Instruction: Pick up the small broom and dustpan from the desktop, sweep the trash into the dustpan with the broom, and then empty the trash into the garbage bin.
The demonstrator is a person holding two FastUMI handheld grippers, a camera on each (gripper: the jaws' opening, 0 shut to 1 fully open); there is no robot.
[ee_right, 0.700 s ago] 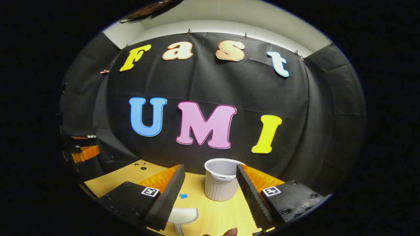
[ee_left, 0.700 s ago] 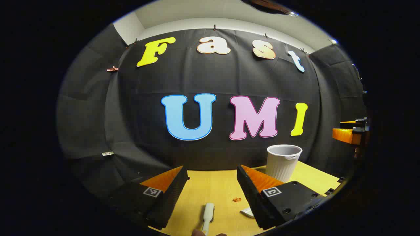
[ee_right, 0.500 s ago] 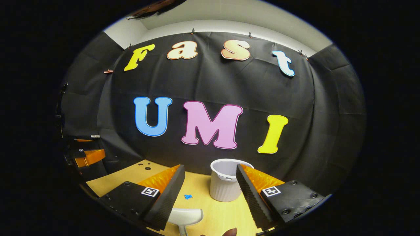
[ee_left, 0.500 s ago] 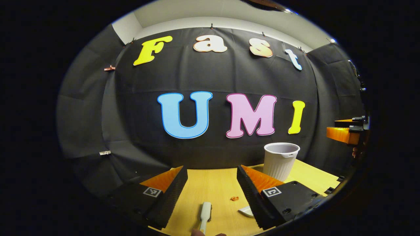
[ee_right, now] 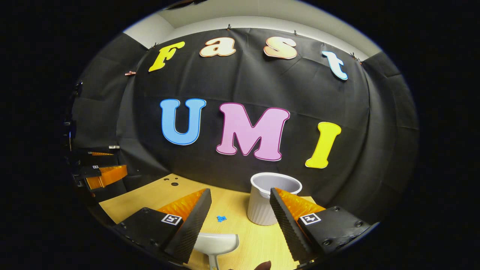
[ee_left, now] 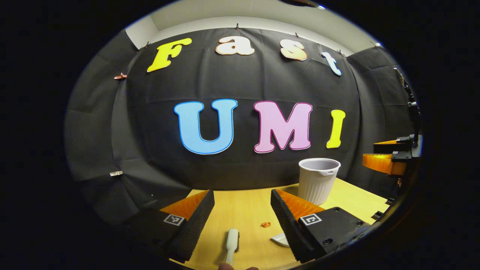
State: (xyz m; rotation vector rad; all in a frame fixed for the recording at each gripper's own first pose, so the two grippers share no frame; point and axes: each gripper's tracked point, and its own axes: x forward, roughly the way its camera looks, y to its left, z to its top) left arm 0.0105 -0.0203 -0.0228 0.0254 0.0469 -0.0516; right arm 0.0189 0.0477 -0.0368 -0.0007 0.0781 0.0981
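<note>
On the yellow table point(ee_left: 243, 210) a small white broom point(ee_left: 231, 243) lies low between the fingers of my open left gripper point(ee_left: 242, 195), which hangs above it and touches nothing. An orange scrap point(ee_left: 265, 224) lies just to the broom's right. A corner of the white dustpan point(ee_left: 280, 239) peeks out by the right finger. In the right gripper view the dustpan point(ee_right: 216, 243) lies below my open right gripper point(ee_right: 240, 192), with a blue scrap point(ee_right: 221, 218) beyond it. The white ribbed bin point(ee_right: 267, 204) stands upright at the back.
The bin point(ee_left: 318, 180) stands right of the broom in the left gripper view. The right gripper point(ee_left: 377, 153) hovers at the far right there. The left gripper point(ee_right: 110, 164) shows at the far left of the right gripper view. Dark holes point(ee_right: 170, 182) mark the table's back left corner.
Both grippers have tipped down slightly, so more table shows. In the right gripper view the bin and dustpan slid right. Both grippers stay open and hold nothing.
</note>
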